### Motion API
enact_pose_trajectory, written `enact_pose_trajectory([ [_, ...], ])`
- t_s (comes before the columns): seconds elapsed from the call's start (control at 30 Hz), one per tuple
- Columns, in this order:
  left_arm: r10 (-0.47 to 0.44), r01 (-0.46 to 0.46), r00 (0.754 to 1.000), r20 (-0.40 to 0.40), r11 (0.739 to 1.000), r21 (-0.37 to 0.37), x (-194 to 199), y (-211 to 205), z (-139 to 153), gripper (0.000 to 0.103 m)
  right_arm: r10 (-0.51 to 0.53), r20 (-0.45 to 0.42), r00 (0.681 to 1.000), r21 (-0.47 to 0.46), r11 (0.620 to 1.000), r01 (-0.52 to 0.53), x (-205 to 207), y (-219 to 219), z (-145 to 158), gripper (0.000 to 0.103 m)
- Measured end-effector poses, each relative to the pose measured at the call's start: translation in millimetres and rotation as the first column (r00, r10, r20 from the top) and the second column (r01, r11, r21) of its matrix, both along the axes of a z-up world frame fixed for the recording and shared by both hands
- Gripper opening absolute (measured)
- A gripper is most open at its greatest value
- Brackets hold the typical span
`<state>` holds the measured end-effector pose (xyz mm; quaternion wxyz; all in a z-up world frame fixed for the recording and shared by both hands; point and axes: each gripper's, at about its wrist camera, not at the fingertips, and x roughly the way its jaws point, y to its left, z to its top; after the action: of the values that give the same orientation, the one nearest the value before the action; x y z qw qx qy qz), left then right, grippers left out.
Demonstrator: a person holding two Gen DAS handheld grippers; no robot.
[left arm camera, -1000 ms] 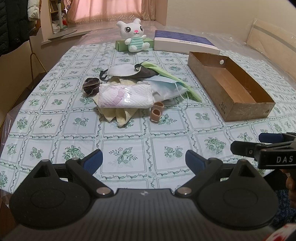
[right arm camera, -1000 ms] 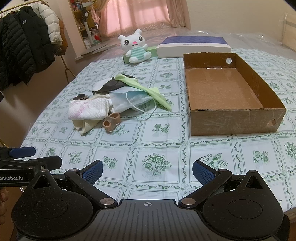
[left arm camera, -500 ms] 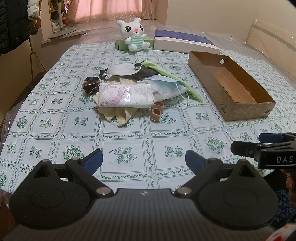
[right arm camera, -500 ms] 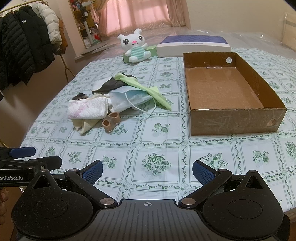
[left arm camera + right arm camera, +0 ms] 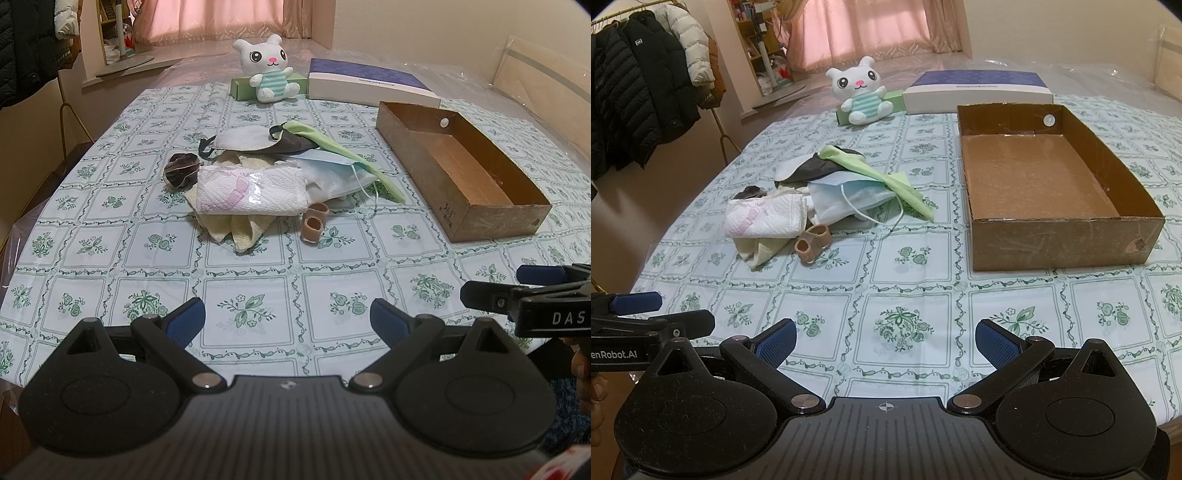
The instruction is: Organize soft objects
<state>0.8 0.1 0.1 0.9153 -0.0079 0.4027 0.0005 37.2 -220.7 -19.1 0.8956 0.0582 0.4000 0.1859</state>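
A heap of soft things lies mid-table: a white paper-towel pack (image 5: 251,194) (image 5: 764,219) on a cream cloth (image 5: 240,230), a dark scrunchie (image 5: 181,170), a grey mask (image 5: 243,139), a blue face mask (image 5: 332,173) (image 5: 849,195), a green cloth strip (image 5: 343,155) (image 5: 886,173) and a tan rubbery double ring (image 5: 314,223) (image 5: 812,243). An empty cardboard box (image 5: 461,173) (image 5: 1045,184) stands to the right of the heap. My left gripper (image 5: 287,319) and right gripper (image 5: 884,339) hover open near the table's front edge, both well short of the heap.
A white plush cat (image 5: 267,68) (image 5: 862,90) sits at the far end against a green box (image 5: 242,88), beside a flat blue-and-white box (image 5: 369,83) (image 5: 979,90). Coats hang on a rack (image 5: 639,92) at the left. The patterned tablecloth (image 5: 905,288) covers the table.
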Motion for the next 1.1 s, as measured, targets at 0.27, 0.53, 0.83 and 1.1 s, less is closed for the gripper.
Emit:
enact_pose_trajectory([
  [0.27,0.000,0.000,1.000,-0.002,1.000,0.001,-1.4,-0.8,-3.1,0.095,0.005,-0.001,1.000,0.002,1.000,-0.005,4.8,3.2,-8.9,0.103],
  [0.53,0.006,-0.006,1.000,-0.009,1.000,-0.001,3.3,9.9,-15.4,0.095,0.060,0.046,0.997,0.010,0.998,-0.061,7.8,15.4,-6.7,0.099],
  [0.83,0.046,-0.046,0.999,-0.027,0.999,-0.011,14.9,26.0,-17.4,0.095,0.135,0.078,0.988,0.031,0.990,-0.138,22.2,34.4,-9.4,0.081],
  [1.1,0.076,-0.077,0.997,-0.018,0.997,-0.007,28.9,43.4,-24.9,0.093,0.174,0.084,0.981,0.037,0.984,-0.177,43.4,53.8,-12.9,0.073],
])
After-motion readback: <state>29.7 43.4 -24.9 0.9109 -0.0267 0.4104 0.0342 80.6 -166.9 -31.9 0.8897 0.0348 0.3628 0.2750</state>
